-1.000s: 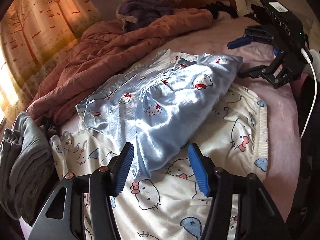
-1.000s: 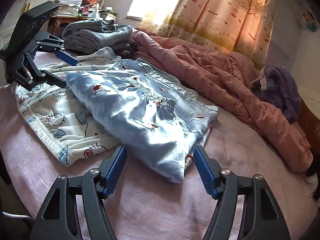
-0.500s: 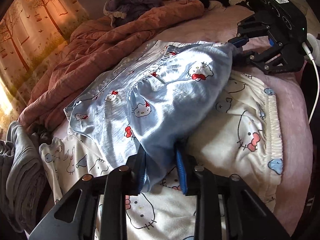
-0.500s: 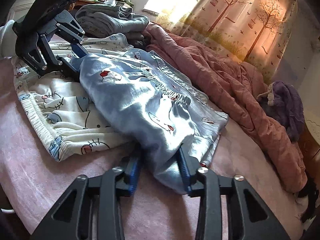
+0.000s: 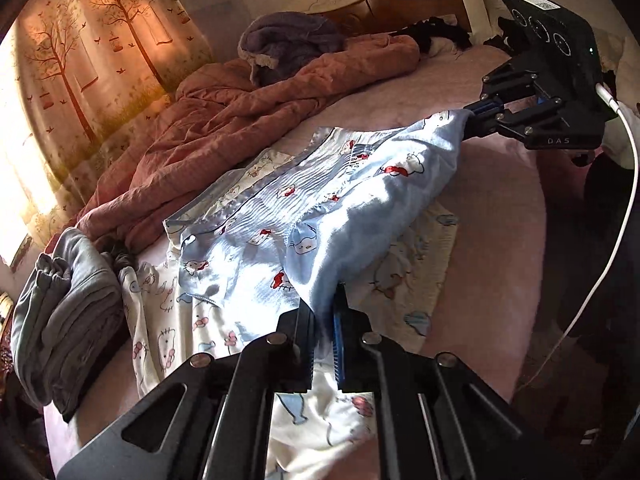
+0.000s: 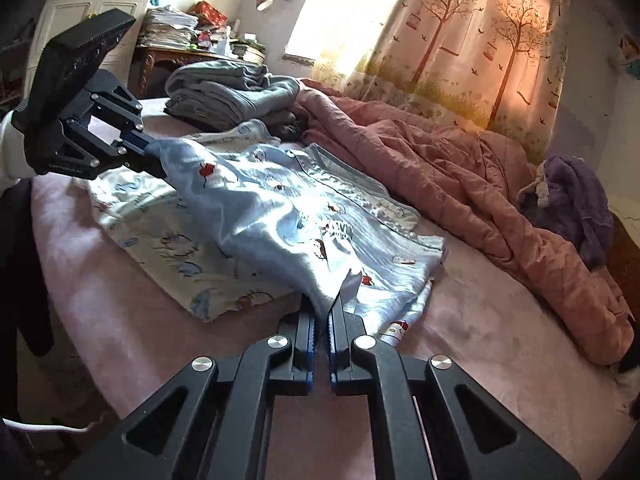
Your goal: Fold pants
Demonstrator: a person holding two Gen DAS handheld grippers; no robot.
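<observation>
The glossy light-blue satin pants with a red-and-white cat print (image 5: 320, 208) are pinched at two ends of one edge: the left gripper (image 5: 323, 332) is clamped narrow on the near corner, and the right gripper (image 6: 321, 320) is clamped narrow on the opposite end. In the left wrist view the right gripper (image 5: 476, 118) is seen biting the far tip of the cloth; in the right wrist view the left gripper (image 6: 150, 154) is seen doing the same. The edge is held lifted and fairly taut between the two, judged as a grip for carrying that edge over into a fold.

The pants are lying on the pink bed sheet (image 5: 492, 216), partly over a cream cartoon-print garment (image 5: 172, 320), with only the gripped edge raised. The fabric is shiny, thin and creased, and the gathered elastic waistband (image 5: 280, 204) is visible. A stack of folded grey clothes (image 6: 228, 88) and a rumpled dusty-pink quilt (image 6: 460, 184) are beside it, apart from the grip.
</observation>
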